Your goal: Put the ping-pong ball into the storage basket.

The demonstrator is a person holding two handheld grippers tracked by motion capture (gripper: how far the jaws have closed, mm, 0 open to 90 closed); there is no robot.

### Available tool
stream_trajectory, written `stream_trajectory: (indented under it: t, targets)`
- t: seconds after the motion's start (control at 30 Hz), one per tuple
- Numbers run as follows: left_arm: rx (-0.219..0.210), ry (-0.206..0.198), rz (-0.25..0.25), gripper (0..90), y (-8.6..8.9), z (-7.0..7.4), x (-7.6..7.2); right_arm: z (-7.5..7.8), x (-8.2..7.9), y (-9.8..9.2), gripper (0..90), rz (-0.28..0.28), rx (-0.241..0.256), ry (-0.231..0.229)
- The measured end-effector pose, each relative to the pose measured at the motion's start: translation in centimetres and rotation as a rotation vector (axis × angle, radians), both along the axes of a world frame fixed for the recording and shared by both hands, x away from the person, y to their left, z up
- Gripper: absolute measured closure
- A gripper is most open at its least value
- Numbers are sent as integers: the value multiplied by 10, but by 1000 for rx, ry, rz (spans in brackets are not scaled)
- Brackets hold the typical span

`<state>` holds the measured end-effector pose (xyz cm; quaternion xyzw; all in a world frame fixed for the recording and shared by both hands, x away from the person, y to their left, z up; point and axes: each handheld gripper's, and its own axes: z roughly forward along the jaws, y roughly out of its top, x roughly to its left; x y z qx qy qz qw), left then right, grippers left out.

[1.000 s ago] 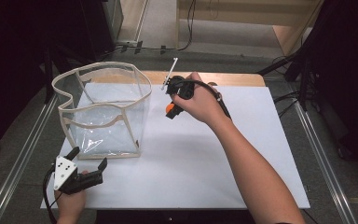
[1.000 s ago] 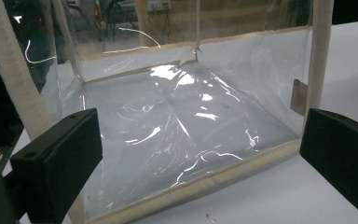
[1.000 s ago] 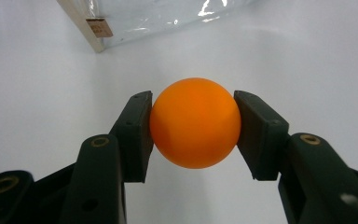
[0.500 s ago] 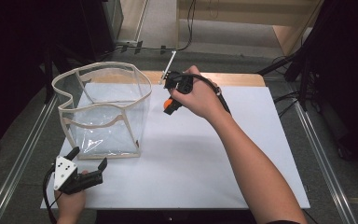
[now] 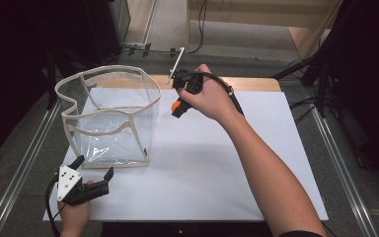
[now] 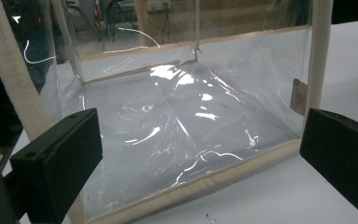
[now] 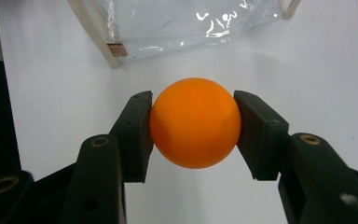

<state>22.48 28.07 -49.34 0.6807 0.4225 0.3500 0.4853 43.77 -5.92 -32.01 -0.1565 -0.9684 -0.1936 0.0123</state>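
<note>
Two tongs are in use at the bench [image 5: 256,163], which is covered by a white sheet. The right tongs [image 5: 176,106] are clamped on an orange ball [image 7: 195,122]; in the right gripper view the two black jaws press against opposite sides of the ball, which sits squarely between them. In the high view the ball [image 5: 176,105] is held above the white surface, just to the right of a clear plastic bag [image 5: 109,118] with beige fabric trim. The bag stands upright and open at the top on the left half of the bench. The ball is outside the bag, beside its right wall and apart from it.

The left tongs [image 5: 93,168] rest at the near left corner of the bench, just in front of the bag. Their jaws stand wide apart and hold nothing. In the left gripper view the jaws frame the near wall of the bag [image 6: 177,121], whose transparent floor is creased and glossy.
</note>
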Motion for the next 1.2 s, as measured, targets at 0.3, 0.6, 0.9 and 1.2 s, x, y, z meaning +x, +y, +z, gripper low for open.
stream_trajectory:
  t: [0.3, 0.6, 0.9, 1.2]
  targets:
    - [-3, -2, 0, 0, 0, 0, 0, 12, 2, 3, 483, 9, 7, -3]
    - [-2, -1, 0, 0, 0, 0, 0, 20, 2, 5, 483, 19, 14, 6]
    - [-5, 0, -1, 0, 0, 0, 0, 27, 4, 8, 483, 24, 7, 3]
    - [-5, 0, -2, 0, 1, 0, 0, 33, 7, 12, 483, 35, 11, 2]
